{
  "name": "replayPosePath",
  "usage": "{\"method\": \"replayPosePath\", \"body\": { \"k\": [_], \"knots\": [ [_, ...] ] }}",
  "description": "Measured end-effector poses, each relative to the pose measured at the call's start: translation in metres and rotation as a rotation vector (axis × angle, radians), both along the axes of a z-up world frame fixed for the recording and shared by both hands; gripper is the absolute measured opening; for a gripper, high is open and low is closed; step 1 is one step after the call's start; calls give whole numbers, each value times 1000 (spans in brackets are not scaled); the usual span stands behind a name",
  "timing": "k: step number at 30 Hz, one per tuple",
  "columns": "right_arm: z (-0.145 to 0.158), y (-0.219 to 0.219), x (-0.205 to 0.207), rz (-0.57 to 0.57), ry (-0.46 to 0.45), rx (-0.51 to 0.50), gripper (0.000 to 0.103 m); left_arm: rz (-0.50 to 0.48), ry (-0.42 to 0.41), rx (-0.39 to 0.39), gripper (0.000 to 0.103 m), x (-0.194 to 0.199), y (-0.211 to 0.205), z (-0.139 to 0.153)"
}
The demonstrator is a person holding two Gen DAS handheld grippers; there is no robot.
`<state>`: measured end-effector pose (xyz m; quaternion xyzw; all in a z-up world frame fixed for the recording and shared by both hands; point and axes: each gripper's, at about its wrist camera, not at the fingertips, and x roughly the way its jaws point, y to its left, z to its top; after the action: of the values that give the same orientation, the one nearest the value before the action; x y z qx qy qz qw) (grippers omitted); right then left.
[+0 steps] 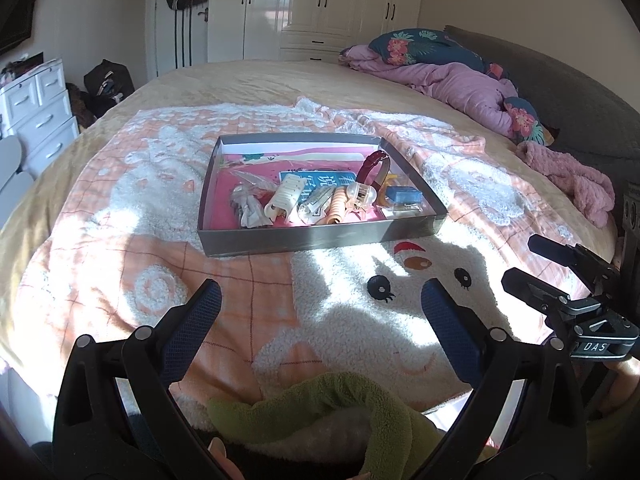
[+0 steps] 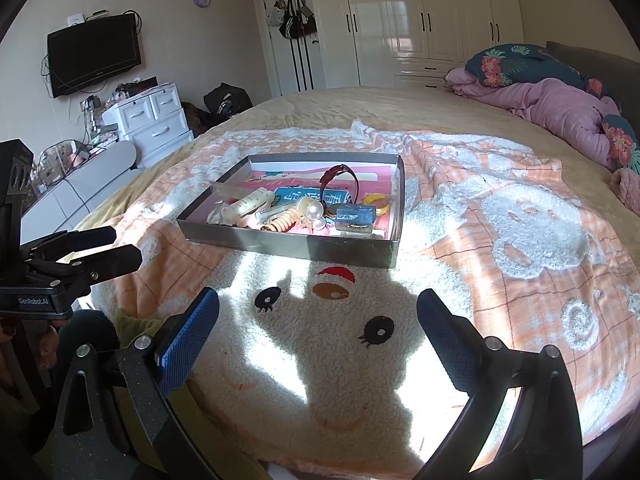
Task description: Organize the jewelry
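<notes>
Grey tray (image 1: 320, 236) of jewelry and hair bits on bed blanket (image 1: 120, 264), both tools hovering short of it.

Shallow rectangular tray, pink liner, contents heaped toward near edge: dark red watch (image 1: 375, 166) standing on its strap loop, cream hair claw (image 1: 283, 197), orange spiral tie (image 1: 338, 209), pearl-trimmed clip (image 2: 311, 209), small blue box (image 1: 405, 195), yellow ring-shaped piece (image 2: 377, 202), clear plastic wrappers at left end. Left tool (image 1: 320, 306) spread wide, blue-padded fingers (image 1: 196, 328) empty, above blanket's cartoon face. Right tool (image 2: 318, 314) likewise wide, nothing between fingers, near side of tray. Green fleece (image 1: 340, 404) bunched just under left tool.
</notes>
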<state>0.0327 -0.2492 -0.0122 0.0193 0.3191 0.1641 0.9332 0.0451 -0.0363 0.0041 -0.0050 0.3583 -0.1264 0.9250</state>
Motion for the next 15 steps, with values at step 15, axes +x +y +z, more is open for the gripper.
{"method": "replayPosePath", "body": {
  "k": [15],
  "knots": [
    [3,1,-1,3,-2,4,98,20,-8,5,93,-5,4,3]
  ]
}}
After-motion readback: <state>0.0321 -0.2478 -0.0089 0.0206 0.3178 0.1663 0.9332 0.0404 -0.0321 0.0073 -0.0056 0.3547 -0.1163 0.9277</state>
